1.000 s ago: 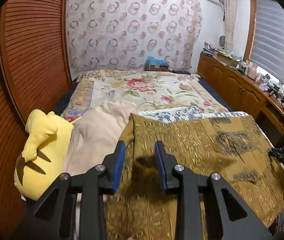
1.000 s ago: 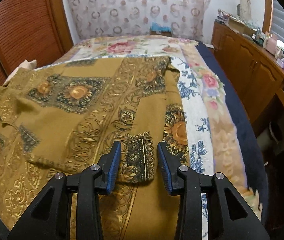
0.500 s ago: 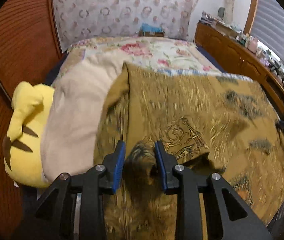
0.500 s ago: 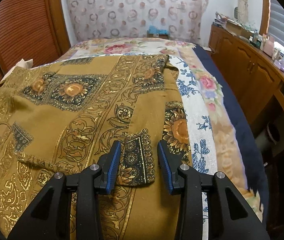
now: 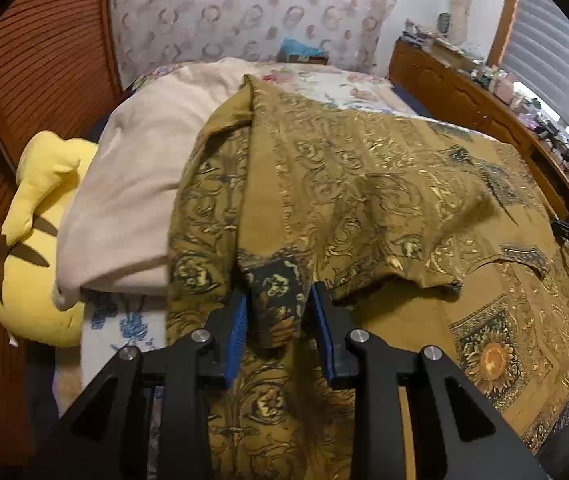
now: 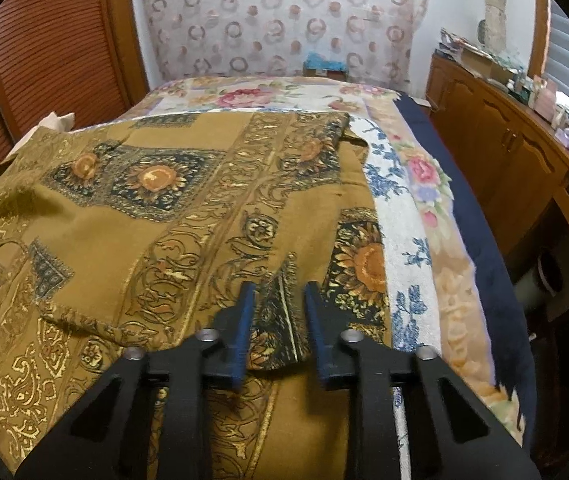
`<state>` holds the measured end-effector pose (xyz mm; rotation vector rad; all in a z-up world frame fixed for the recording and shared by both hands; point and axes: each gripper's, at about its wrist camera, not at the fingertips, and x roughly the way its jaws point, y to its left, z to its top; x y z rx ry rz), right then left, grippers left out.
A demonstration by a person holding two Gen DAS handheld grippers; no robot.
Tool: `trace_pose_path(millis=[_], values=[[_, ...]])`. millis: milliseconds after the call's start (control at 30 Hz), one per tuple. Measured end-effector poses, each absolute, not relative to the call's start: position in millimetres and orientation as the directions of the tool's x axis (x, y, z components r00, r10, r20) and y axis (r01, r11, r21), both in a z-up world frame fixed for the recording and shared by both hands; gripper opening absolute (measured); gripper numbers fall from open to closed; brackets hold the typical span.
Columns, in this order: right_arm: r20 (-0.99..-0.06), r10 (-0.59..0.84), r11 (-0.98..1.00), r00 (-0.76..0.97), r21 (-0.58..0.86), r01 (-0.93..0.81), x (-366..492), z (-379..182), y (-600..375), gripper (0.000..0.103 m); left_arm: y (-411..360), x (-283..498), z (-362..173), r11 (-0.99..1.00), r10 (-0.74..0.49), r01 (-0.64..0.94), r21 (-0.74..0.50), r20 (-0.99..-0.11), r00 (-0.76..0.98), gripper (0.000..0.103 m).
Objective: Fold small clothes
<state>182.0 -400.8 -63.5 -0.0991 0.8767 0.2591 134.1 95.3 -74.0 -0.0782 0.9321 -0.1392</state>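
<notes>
Mustard-gold cloth, a patterned garment (image 6: 188,216) printed with sunflowers and scrolls, is spread across most of the near half of the bed (image 6: 456,264), reaching almost to the bed's right edge, where a strip of blue-and-white sheet (image 6: 400,240) shows. Its left part is draped over a beige pillow (image 5: 140,184) by the bed's left edge, and a folded-over layer lies on top. A flowered quilt (image 6: 252,96) covers the far end of the bed. A yellow plush toy (image 5: 40,248) sits at the near left corner, against the pillow. The left gripper (image 5: 278,320) is clenched on a dark printed fold of the garment, which is bunched between its blue fingers (image 5: 238,320). The right gripper (image 6: 278,320) is closing, with a dark bordered flap of the garment between its fingers (image 6: 242,320), which have not yet pressed on it.
</notes>
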Motion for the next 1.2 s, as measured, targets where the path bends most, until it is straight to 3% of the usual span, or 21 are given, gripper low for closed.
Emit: trace_pose_path(millis=[33,67,133,633,1200], values=[[-0.768,0.195,0.961,0.61,0.026,-0.275,181.5,-62.7,-400.2,0.007,94.2,132.6,-72.5,0.986,-0.164,0.102,-0.129,-0.782,0.601,0.024],[-0.764,0.204,0.959,0.612,0.029,-0.283,180.7,-61.6,-399.1,0.004,94.1,131.2,-70.6,0.985,-0.173,0.109,-0.134,-0.772,0.611,0.012],[-0.748,0.227,0.953,0.623,0.039,-0.3,177.7,-57.4,-397.8,0.002,95.7,128.4,-65.1,0.984,-0.176,0.109,-0.138,-0.754,0.633,0.0],[-0.636,0.327,0.939,0.699,0.133,-0.317,148.7,8.1,-423.7,0.001,113.1,72.6,2.5,0.969,-0.241,0.158,-0.19,-0.588,0.772,0.0],[-0.69,0.315,0.93,0.651,0.087,-0.358,60.1,17.2,-436.0,0.0,119.0,-16.1,-21.7,0.96,-0.269,0.144,-0.242,-0.637,0.723,0.0]])
